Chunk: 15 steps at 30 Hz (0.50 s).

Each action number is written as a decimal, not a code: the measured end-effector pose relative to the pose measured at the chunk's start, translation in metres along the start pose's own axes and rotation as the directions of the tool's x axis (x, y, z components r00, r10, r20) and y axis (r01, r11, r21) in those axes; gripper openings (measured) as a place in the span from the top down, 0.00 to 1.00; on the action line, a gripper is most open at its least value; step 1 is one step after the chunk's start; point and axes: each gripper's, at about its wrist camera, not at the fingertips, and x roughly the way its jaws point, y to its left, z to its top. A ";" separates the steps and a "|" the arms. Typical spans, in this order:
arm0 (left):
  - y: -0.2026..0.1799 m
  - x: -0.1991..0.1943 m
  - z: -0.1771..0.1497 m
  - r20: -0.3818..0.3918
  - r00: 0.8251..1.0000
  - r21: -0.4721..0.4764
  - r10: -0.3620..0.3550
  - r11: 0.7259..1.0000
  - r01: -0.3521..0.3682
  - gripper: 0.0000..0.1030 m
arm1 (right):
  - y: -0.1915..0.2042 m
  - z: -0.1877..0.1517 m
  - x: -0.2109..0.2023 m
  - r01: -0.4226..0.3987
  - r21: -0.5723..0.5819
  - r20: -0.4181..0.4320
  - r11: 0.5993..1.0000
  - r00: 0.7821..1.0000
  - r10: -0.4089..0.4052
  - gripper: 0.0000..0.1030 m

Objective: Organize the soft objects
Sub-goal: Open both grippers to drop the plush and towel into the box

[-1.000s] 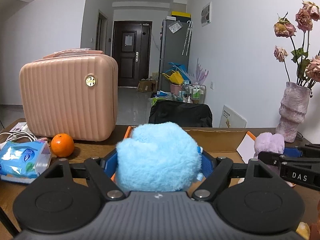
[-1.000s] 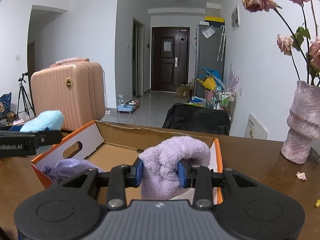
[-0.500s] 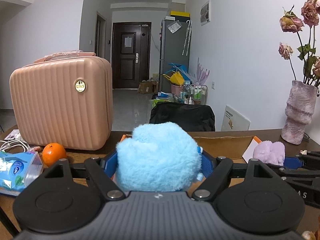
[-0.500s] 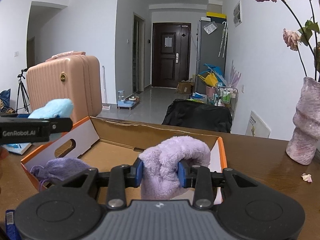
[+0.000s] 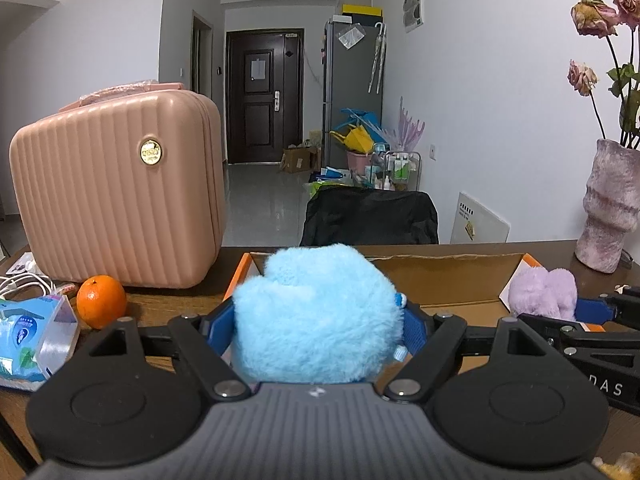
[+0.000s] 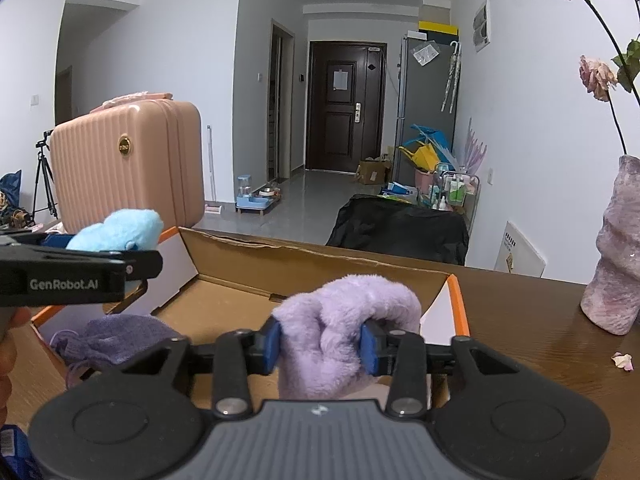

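Observation:
A fluffy blue plush (image 5: 316, 316) sits between the blue pads of my left gripper (image 5: 318, 330), which hovers at the left end of an open cardboard box (image 5: 440, 276) with orange edges. Its jaws are opening slightly, but the pads still touch the plush. My right gripper (image 6: 322, 346) holds a lilac plush (image 6: 348, 304) over the right half of the box (image 6: 248, 248). Its jaws are opening, with the plush still pressed between the pads. A purple knitted piece (image 6: 116, 336) lies inside the box at the left. The right wrist view also shows the left gripper (image 6: 80, 264) with the blue plush (image 6: 120, 228).
A pink ribbed suitcase (image 5: 116, 196) stands on the table left of the box, with an orange (image 5: 101, 300), a tissue pack (image 5: 32, 336) and white cables (image 5: 24, 280) before it. A tall vase (image 5: 612, 216) of dried roses stands at the right. A petal (image 6: 622, 360) lies nearby.
The right gripper's pads have spread wider around the lilac plush. The left gripper with the blue plush has moved right, closer to the box's left wall.

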 end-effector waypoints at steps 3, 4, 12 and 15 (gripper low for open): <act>0.000 0.000 -0.001 -0.009 1.000 -0.001 0.004 1.000 -0.004 0.17 | -0.001 0.000 -0.001 0.016 0.004 0.012 1.000 1.000 -0.016 0.40; 0.000 0.001 -0.001 -0.010 1.000 -0.001 0.009 1.000 -0.009 0.16 | -0.001 0.001 -0.002 0.020 0.005 0.014 1.000 1.000 -0.020 0.36; 0.007 -0.001 -0.001 0.001 0.999 -0.031 0.042 0.999 -0.042 0.00 | -0.004 0.003 -0.004 0.055 0.017 0.039 0.998 0.998 -0.056 0.00; 0.008 -0.001 0.000 0.001 0.999 -0.039 0.045 0.998 -0.045 0.00 | -0.005 0.002 -0.002 0.060 0.018 0.024 0.998 0.998 -0.060 0.00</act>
